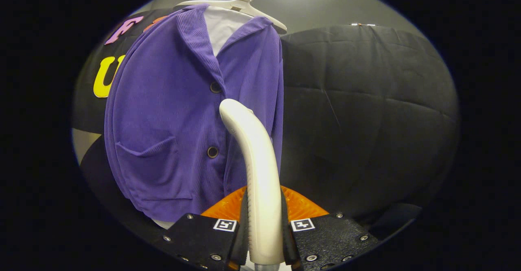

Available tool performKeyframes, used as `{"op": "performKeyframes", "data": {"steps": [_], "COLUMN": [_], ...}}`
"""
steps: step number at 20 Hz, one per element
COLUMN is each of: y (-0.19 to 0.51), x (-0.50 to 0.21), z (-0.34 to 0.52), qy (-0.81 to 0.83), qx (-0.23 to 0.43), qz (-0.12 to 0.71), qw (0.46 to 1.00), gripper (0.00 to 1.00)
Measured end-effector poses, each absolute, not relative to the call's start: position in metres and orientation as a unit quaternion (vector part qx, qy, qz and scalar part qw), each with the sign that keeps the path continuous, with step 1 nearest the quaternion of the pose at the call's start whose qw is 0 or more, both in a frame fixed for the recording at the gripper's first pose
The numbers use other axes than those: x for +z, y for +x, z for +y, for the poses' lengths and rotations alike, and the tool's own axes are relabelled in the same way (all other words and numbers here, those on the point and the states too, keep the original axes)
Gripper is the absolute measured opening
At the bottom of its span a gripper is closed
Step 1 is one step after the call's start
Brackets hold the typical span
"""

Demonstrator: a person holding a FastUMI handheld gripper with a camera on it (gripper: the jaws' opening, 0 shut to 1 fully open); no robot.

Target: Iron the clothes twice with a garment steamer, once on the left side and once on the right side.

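Garment steamer (256, 169): white, slim curved handle, upright between the fingers, clamped from both sides by the gripper (264, 238). Its upper end bends toward the garment and sits at the button line, between the two visible dark buttons; contact with the fabric can't be confirmed. Purple jacket (171, 116): ribbed cloth, collar open over a white shirt (224, 27), patch pocket on the panel left of the steamer. Hangs on a pale hanger (244, 4), just beyond the fingers.
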State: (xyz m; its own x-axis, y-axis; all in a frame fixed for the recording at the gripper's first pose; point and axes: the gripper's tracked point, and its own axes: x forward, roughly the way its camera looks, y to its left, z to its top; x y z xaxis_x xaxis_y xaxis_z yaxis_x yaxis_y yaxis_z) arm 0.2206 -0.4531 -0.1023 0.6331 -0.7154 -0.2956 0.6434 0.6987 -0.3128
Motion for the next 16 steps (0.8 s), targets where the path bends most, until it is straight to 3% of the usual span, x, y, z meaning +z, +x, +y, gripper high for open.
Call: {"op": "performKeyframes", "data": {"steps": [16], "y": [0.146], "x": [-0.242], "z": [-0.437], "qy": [-0.074], "qx": [-0.361], "qz": [0.310], "qw": [0.876], "gripper": [0.34]}}
